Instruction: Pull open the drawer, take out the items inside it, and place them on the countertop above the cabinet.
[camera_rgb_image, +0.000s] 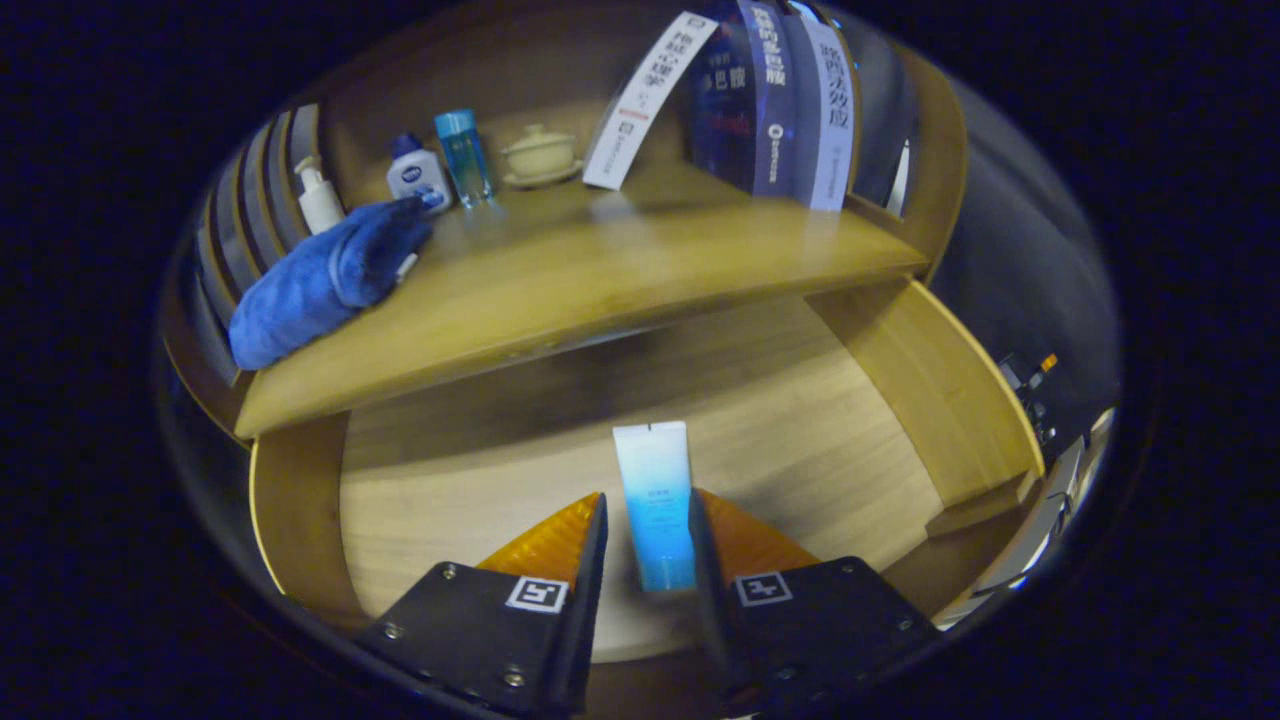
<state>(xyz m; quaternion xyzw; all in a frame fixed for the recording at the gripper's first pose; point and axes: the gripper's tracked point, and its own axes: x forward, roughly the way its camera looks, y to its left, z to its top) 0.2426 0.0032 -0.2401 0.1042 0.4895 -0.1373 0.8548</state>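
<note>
While the drawer stands pulled open below the countertop, the gripper hangs over its pale wooden floor with a blue-and-white tube standing between the two fingers. The fingers flank the tube closely on both sides; whether they actually press on it I cannot tell, as thin slivers of gap seem to show at each side. The tube's flat crimped end points away from the gripper, toward the back of the drawer. On the countertop, a rolled blue towel lies to the left, with a white pump bottle, a squat white bottle with a blue cap, a clear blue bottle and a cream lidded cup on a saucer lined up behind it. Books lean at the right end.
</note>
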